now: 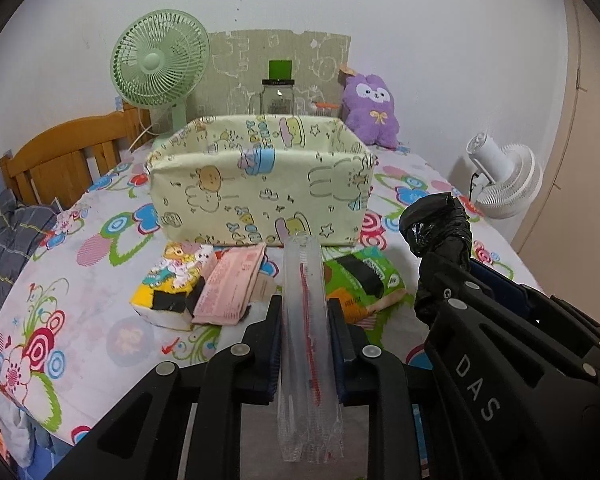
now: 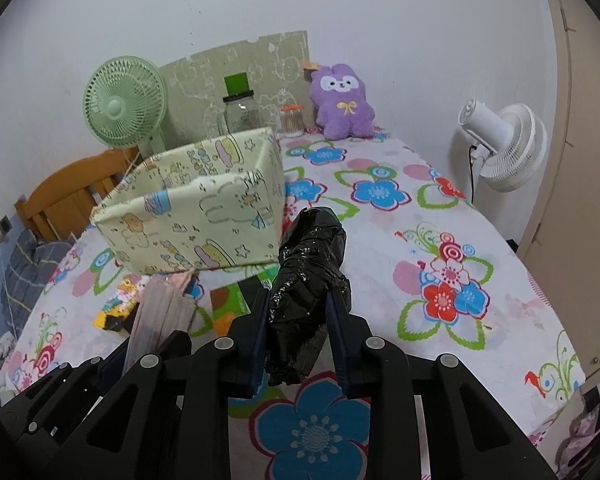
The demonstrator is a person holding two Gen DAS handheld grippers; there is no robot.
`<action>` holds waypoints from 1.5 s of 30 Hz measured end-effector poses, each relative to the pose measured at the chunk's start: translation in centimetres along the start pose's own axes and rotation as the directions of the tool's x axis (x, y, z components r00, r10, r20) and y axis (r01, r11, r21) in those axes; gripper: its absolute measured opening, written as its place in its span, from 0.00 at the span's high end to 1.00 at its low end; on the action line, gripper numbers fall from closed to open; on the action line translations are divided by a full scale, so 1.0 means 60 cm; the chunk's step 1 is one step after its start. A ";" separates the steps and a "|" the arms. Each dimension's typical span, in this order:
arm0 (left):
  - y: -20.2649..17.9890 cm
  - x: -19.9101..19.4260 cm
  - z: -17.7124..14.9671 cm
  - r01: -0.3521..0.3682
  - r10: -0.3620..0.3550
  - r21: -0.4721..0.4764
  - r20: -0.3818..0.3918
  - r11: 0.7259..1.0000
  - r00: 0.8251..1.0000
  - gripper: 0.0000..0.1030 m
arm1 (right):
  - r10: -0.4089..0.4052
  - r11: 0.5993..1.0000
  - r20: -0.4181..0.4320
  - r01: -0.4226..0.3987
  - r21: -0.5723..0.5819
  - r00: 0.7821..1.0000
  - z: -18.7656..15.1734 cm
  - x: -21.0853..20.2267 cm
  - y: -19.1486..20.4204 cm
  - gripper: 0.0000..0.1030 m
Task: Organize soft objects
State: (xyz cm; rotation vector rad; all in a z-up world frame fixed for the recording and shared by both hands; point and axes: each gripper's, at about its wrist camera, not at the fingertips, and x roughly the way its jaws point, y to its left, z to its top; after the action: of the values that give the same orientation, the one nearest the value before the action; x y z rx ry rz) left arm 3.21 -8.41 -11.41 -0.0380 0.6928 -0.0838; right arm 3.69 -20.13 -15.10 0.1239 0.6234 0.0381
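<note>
My left gripper (image 1: 304, 308) is shut on a long clear plastic pack with a red strip (image 1: 303, 276), held up above the flowered bed sheet (image 1: 100, 320). To its right, my right gripper (image 2: 298, 300) is shut on a black plastic-wrapped bundle (image 2: 312, 248), also lifted; the same black bundle (image 1: 436, 224) shows in the left wrist view. A pale yellow cartoon-print box (image 1: 260, 192), open at the top, stands just beyond both grippers. In front of the box lie a cartoon tissue pack (image 1: 168, 288), a pink packet (image 1: 232, 284) and a green packet (image 1: 364, 276).
Behind the box stand a green fan (image 1: 160, 68), a glass jar (image 1: 278, 96) and a purple plush toy (image 1: 372, 108). A white fan (image 1: 504, 176) sits off the bed's right edge. A wooden headboard (image 1: 60, 160) is at the left.
</note>
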 end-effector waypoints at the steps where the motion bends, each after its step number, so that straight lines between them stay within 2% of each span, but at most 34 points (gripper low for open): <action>1: 0.001 -0.003 0.003 0.001 -0.001 -0.001 0.003 1.000 1.000 0.81 | 0.000 1.000 0.007 0.000 -0.001 1.000 0.003 -0.004 0.002 0.70; 30: 0.026 -0.090 0.079 0.032 -0.032 -0.003 0.108 0.999 0.994 0.81 | 0.022 0.999 0.096 -0.019 -0.027 0.995 0.080 -0.088 0.054 0.70; 45: 0.040 -0.106 0.124 0.027 -0.030 0.018 0.148 0.999 0.989 0.81 | 0.063 0.998 0.123 -0.060 -0.030 0.990 0.121 -0.098 0.078 0.70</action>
State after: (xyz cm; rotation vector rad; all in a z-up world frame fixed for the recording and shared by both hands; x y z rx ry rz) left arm 3.25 -5.40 -1.76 -0.0385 0.5429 -0.1127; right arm 3.19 -16.68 -5.25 0.1194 0.4945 0.0971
